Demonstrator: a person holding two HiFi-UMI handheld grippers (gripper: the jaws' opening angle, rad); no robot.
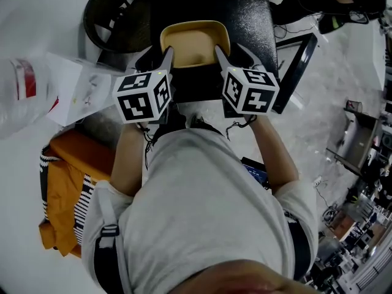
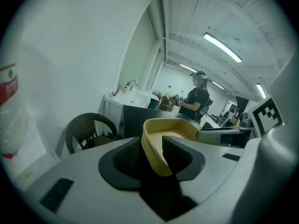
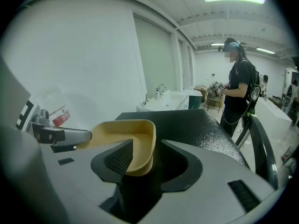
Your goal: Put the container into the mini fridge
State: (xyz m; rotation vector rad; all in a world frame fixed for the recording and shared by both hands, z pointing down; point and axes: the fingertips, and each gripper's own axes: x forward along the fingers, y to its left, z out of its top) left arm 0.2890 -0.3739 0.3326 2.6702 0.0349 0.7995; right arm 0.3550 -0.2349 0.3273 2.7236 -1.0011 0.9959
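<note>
Left gripper [image 1: 166,56] and right gripper [image 1: 222,54] straddle the container [image 1: 195,38] rim unclenched, so lifting before they clamp could tip it off the fridge [image 1: 252,18] below.

No word, brand or number can be read anywhere. The cube [image 1: 143,97] on the left gripper [image 2: 153,154] and the cube [image 1: 250,90] on the right gripper [image 3: 145,158] carry black-and-white square markers. These are patterns only, without letters or digits. A clear plastic bag [image 1: 21,100] bears a red label [image 1: 24,78], and its print is too blurred to make out. The white box [image 1: 82,87] beside the bag shows faint grey drawings that are also unreadable
</note>
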